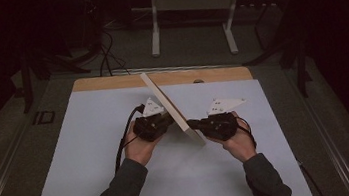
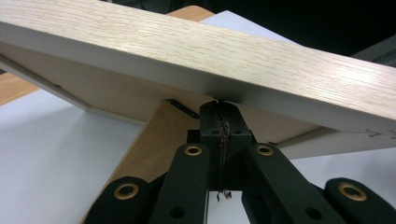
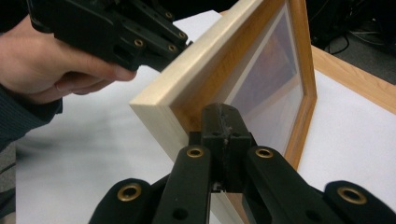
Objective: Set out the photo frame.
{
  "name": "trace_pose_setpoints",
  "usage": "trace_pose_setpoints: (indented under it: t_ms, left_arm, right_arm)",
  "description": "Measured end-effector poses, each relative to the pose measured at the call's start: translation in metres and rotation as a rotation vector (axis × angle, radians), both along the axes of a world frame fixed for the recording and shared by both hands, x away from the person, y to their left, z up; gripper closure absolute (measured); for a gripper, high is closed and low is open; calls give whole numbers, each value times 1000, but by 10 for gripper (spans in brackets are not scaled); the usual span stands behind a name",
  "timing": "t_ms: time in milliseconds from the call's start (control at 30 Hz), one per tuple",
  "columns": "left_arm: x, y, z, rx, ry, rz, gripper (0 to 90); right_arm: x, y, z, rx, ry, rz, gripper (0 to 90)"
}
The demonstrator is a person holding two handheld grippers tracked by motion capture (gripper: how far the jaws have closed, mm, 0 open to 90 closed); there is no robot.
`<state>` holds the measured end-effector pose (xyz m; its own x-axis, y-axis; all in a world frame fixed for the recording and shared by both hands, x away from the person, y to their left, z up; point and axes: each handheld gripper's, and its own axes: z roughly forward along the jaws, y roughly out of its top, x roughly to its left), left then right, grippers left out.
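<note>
We find the wooden picture frame (image 1: 172, 107) standing on edge on the white table (image 1: 93, 153), between both tools; left tool (image 1: 164, 122) and right tool (image 1: 193, 124), jaws pressed together, touch its opposite faces.

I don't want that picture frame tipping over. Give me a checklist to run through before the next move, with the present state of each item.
1. Frame stands on its edge on the white sheet: ok.
2. Left gripper against the frame's back, jaws together: ok.
3. Right gripper against the front side, jaws together: ok.
4. Either gripper clamps the frame: not ok; both only press with closed tips.
5. Kickstand on the back folded out: ok; whether it bears weight, cannot tell.
6. Glass front unbroken: ok as far as the right gripper view shows.
</note>
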<state>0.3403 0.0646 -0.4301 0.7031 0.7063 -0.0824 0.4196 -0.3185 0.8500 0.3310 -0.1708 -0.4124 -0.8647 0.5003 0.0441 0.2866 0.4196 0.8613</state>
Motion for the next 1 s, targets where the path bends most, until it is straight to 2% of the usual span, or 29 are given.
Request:
trace_pose_setpoints:
  t_ms: [367,633,1000]
  left_arm:
    - [6,2,-2,10,11,6,900]
    - [7,2,0,24,4,-10,900]
    - [11,6,-1,18,9,-40,900]
  right_arm:
    - [-3,5,0,-13,-7,24,900]
    - [-6,10,1,-19,-14,48,900]
    - [-8,17,1,-30,-19,67,900]
